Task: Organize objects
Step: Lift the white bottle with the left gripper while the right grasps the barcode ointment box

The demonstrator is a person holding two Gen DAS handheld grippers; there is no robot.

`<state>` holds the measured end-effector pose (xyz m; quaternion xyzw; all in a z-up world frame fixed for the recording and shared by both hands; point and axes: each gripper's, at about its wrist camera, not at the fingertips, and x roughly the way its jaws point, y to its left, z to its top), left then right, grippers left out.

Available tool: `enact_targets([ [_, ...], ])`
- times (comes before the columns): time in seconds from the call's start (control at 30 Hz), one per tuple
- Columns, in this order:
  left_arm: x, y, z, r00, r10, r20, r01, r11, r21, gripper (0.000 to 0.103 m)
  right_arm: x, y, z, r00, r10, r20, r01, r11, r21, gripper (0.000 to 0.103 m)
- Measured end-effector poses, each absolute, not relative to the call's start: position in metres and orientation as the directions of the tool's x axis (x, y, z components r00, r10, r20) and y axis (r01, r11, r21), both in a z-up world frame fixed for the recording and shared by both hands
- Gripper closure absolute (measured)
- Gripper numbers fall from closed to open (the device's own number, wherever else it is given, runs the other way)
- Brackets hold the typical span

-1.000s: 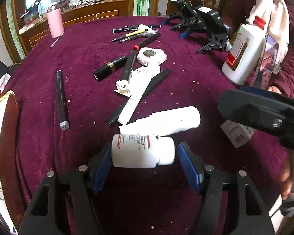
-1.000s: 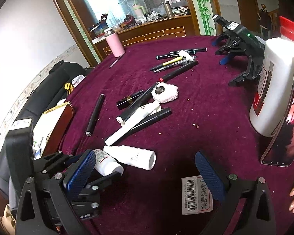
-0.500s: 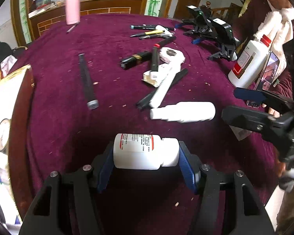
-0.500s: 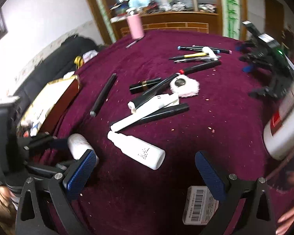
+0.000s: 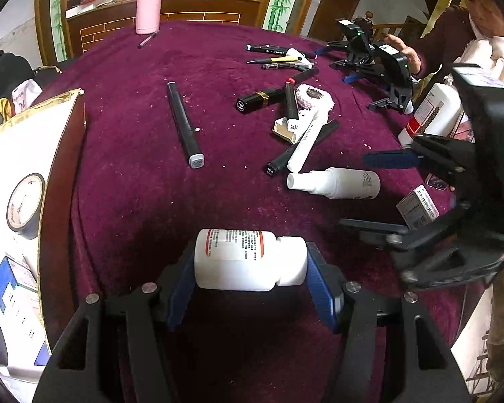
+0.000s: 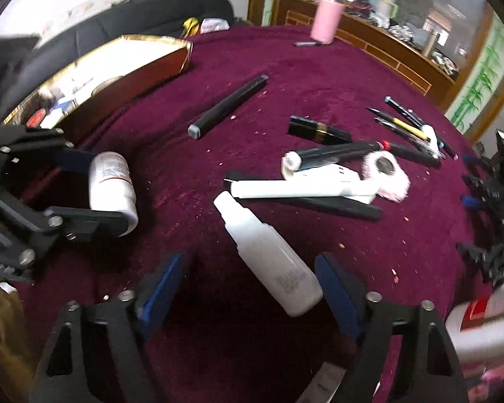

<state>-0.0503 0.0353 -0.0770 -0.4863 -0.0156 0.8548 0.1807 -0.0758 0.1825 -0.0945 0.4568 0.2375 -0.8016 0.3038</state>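
Observation:
My left gripper [image 5: 250,270] is shut on a white pill bottle [image 5: 248,259] with a red-edged label, held sideways above the purple cloth; the bottle also shows in the right wrist view [image 6: 112,188]. My right gripper [image 6: 248,288] is open and empty, its blue pads either side of a white squeeze bottle [image 6: 272,257] that lies on the cloth; that bottle also shows in the left wrist view [image 5: 336,183]. The open gold-edged box [image 5: 23,181] with tape rolls and cartons sits at the left.
Black markers [image 5: 184,124], a lipstick [image 5: 260,99], a white tube [image 5: 307,142] and a fluffy puff [image 5: 314,99] lie mid-table. Pens [image 5: 279,57], a spare gripper [image 5: 376,63], a large white bottle [image 5: 430,114], a barcode packet [image 5: 416,205] and a pink flask [image 5: 148,6] stand further off.
My left gripper closed on the pill bottle, lifted it and moved left toward the box. My right gripper swung left and now straddles the squeeze bottle.

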Motion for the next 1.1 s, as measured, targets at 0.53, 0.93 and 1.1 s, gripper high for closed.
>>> enact_targets([
  [0.53, -0.046, 0.035, -0.070, -0.473, 0.334, -0.816, -0.302, -0.931, -0.206, 0.042, -0.093, 0.204, -0.101, -0.321, -0.378, -0.868, 0.599, -0.791, 0.123, 0.025],
  [0.93, -0.048, 0.036, -0.070, -0.473, 0.350, -0.809, -0.306, -0.926, -0.222, 0.042, -0.077, 0.288, -0.072, -0.402, -0.209, -0.892, 0.346, -0.936, 0.063, 0.040],
  [1.1, -0.045, 0.042, -0.070, -0.468, 0.357, -0.809, -0.325, -0.920, -0.218, 0.042, -0.067, 0.304, -0.092, -0.384, -0.142, -0.912, 0.274, -0.961, 0.034, 0.040],
])
